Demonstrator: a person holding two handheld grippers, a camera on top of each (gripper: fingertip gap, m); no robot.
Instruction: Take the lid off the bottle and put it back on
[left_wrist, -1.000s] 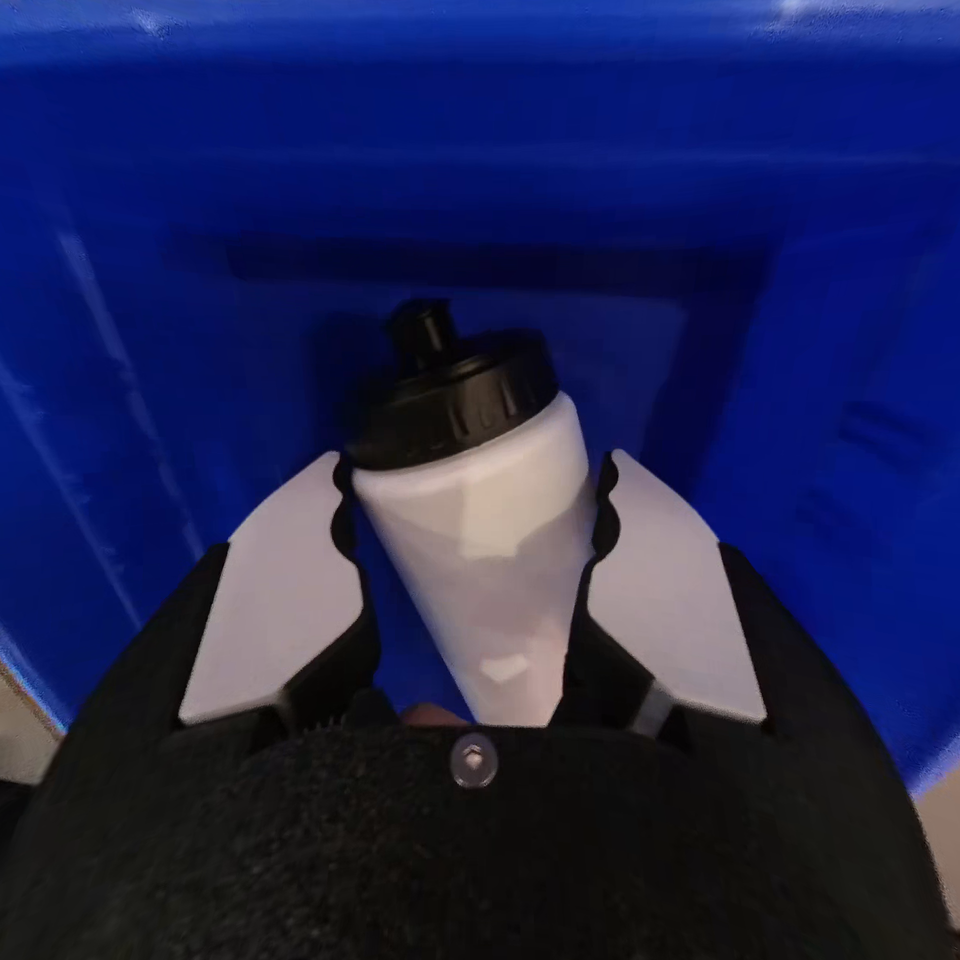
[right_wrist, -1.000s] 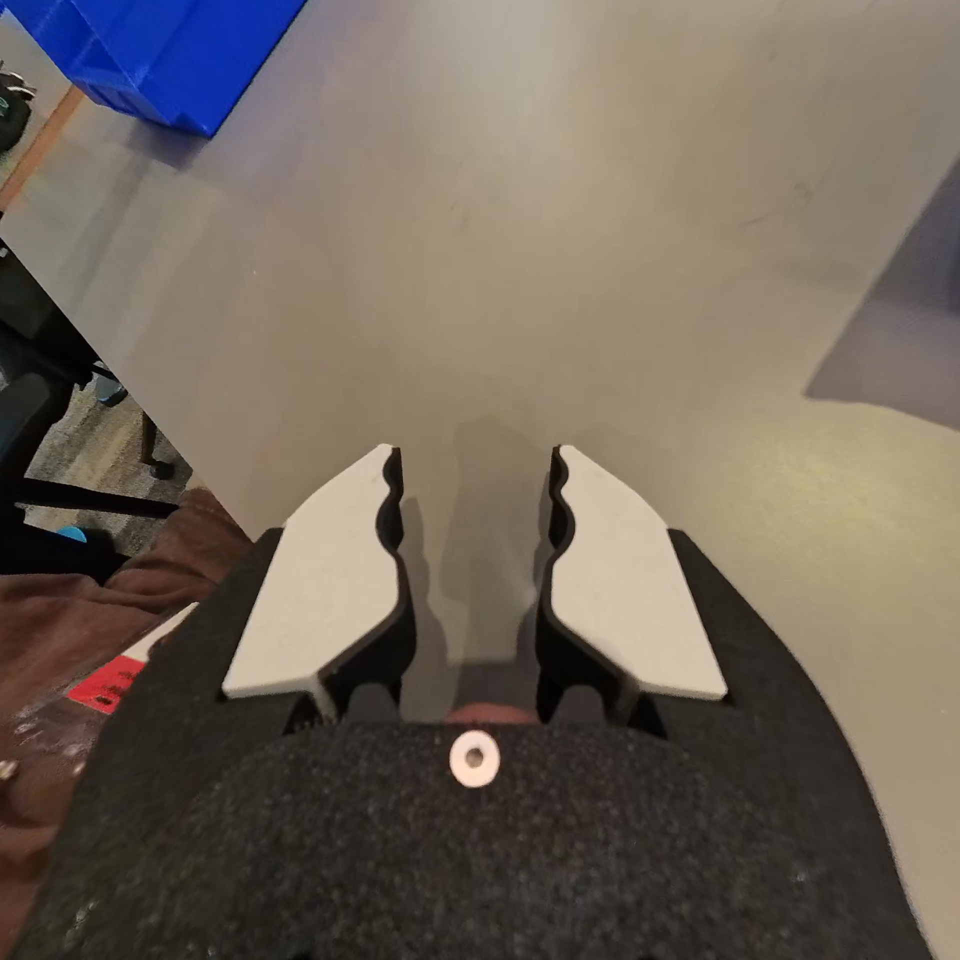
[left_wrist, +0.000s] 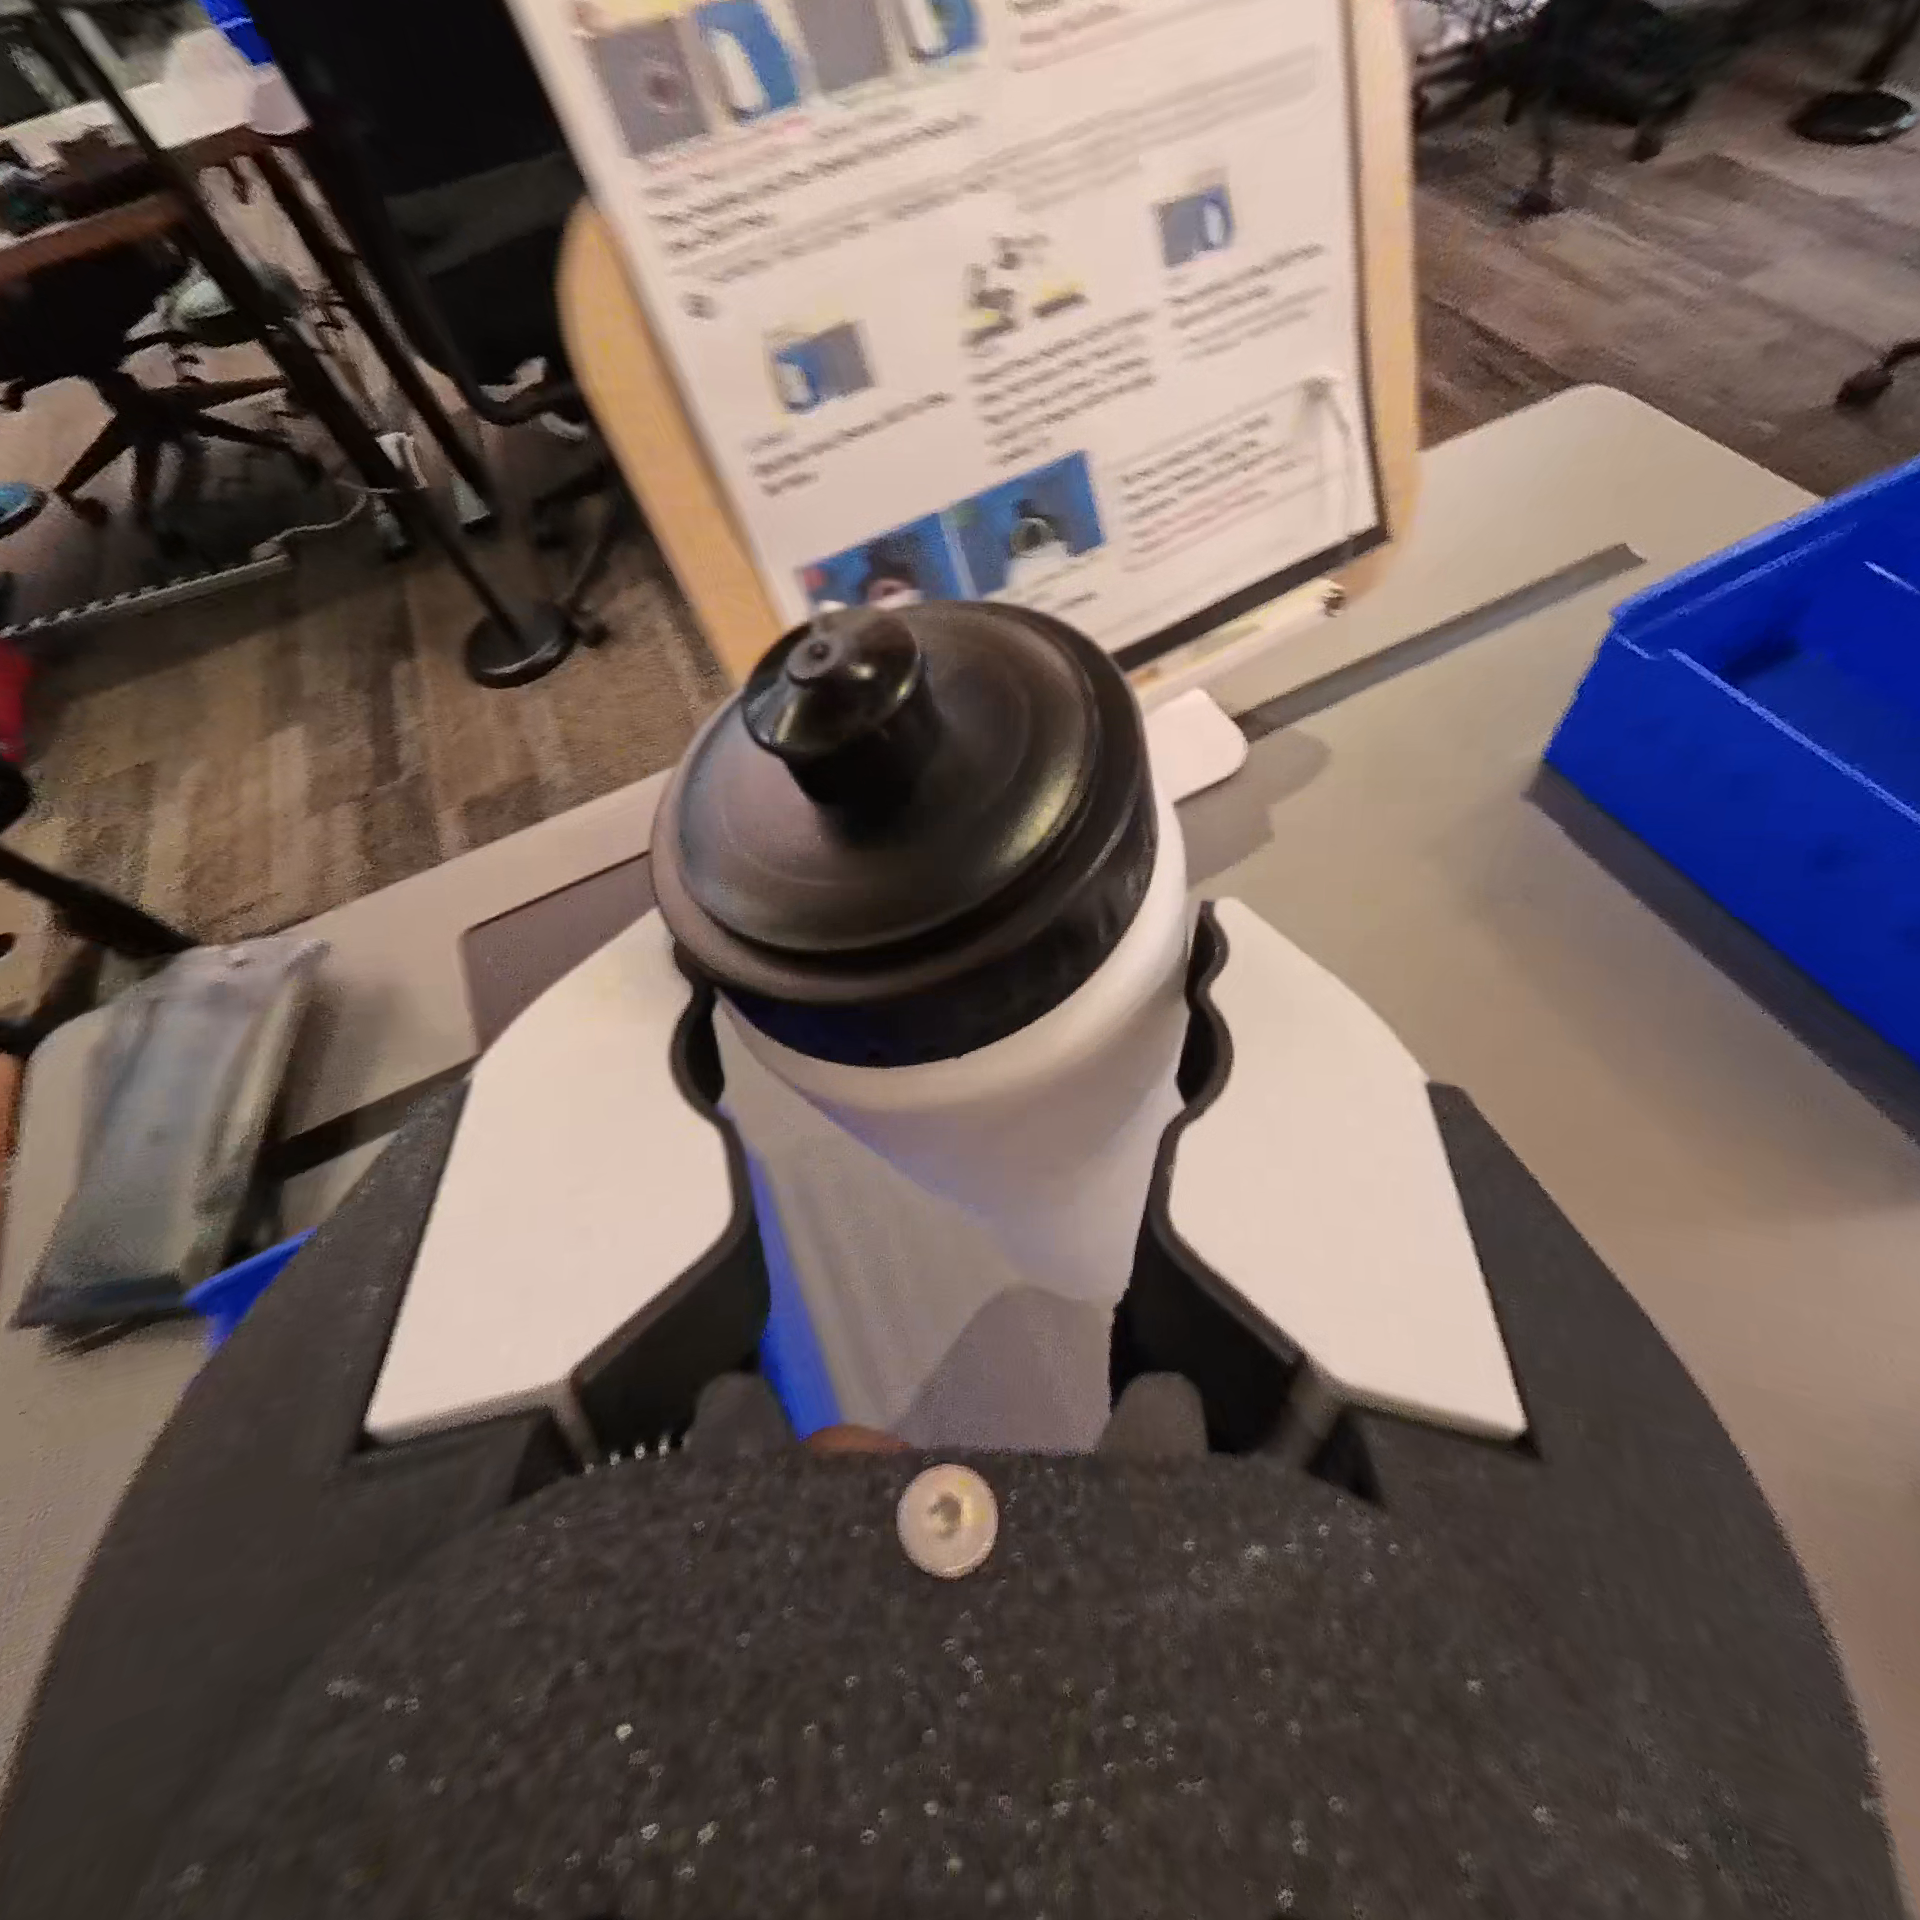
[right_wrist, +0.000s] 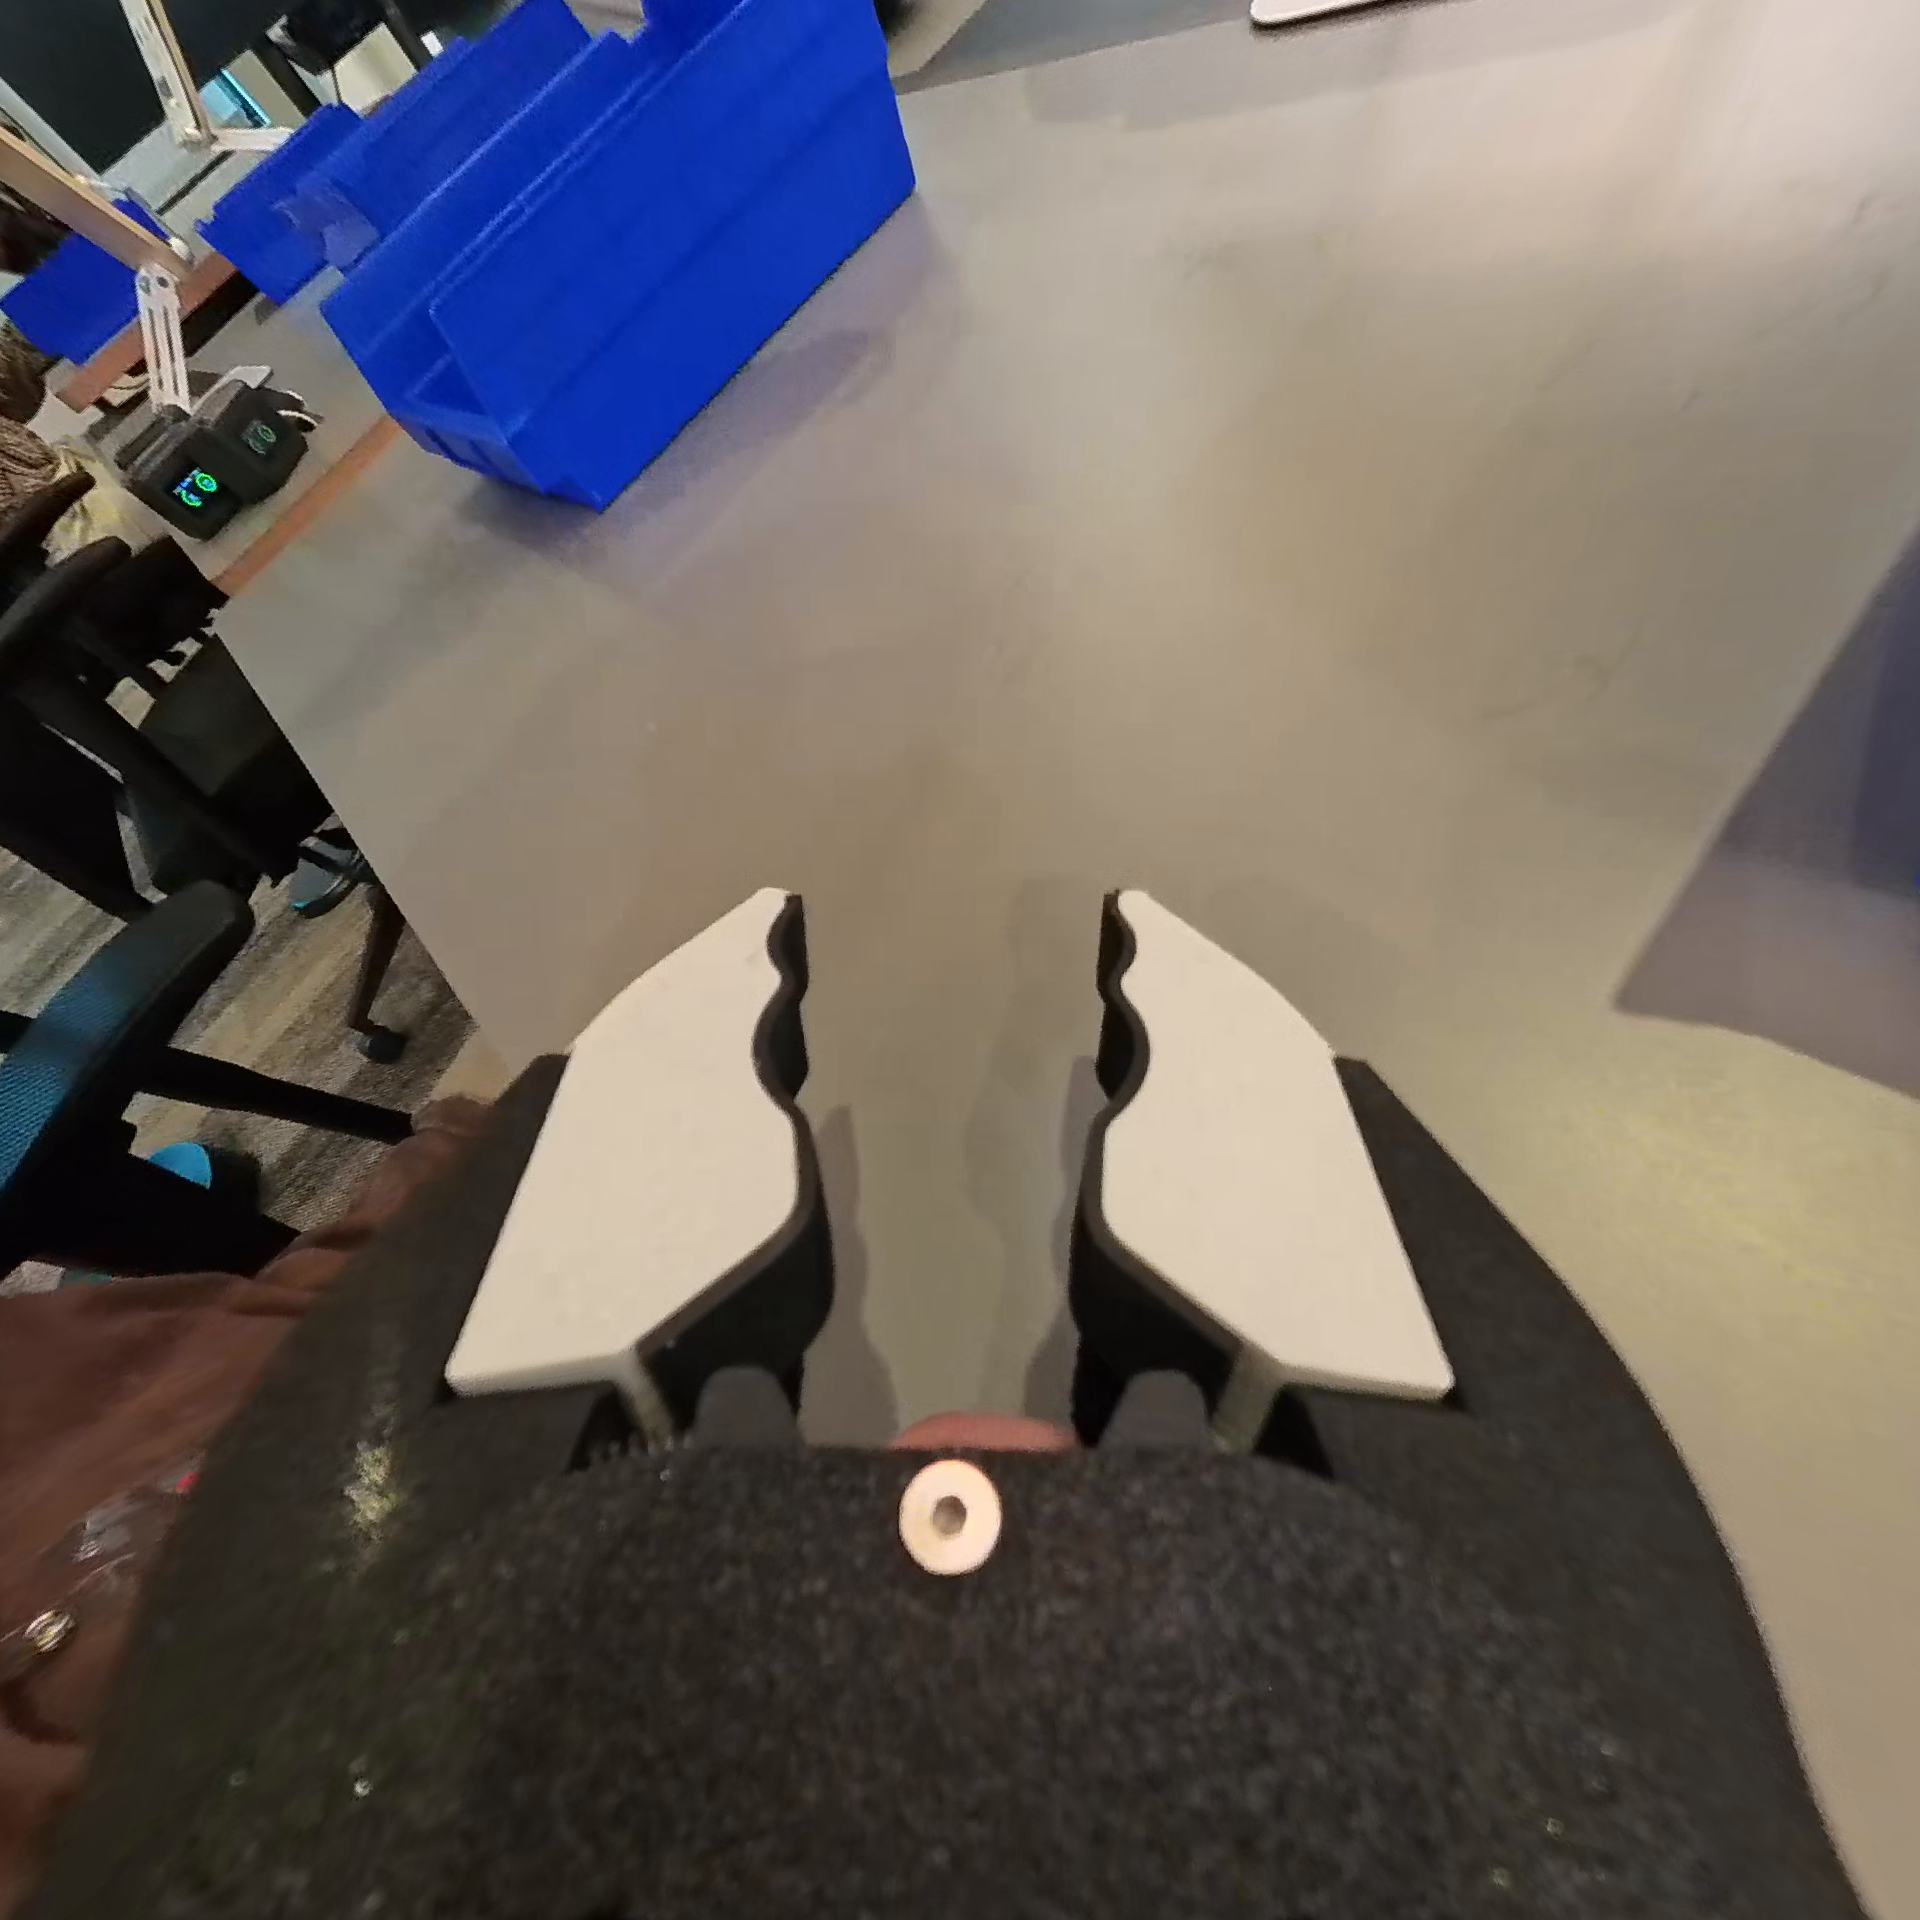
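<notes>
In the left wrist view a white bottle (left_wrist: 935, 1164) with a black screw lid (left_wrist: 914, 790) and its spout stands between my left gripper's fingers. My left gripper (left_wrist: 951, 925) is shut on the bottle's body just below the lid, with both pads against its sides, and holds it above the grey table (left_wrist: 1455, 935). The lid is on the bottle. My right gripper (right_wrist: 953, 904) is open and empty, over bare grey table (right_wrist: 1143, 520). The bottle does not show in the right wrist view.
A blue bin (left_wrist: 1766, 748) stands on the table at the right. A printed instruction sheet (left_wrist: 987, 312) stands behind the bottle, and a grey packet (left_wrist: 156, 1122) lies at the left. The right wrist view shows blue bins (right_wrist: 623, 260) far left, the table's left edge, and office chairs (right_wrist: 104, 1018).
My left gripper has lifted the bottle out of the blue bin and now holds it over the table, its fingers closer on the body. My right gripper has shifted a little and stays open.
</notes>
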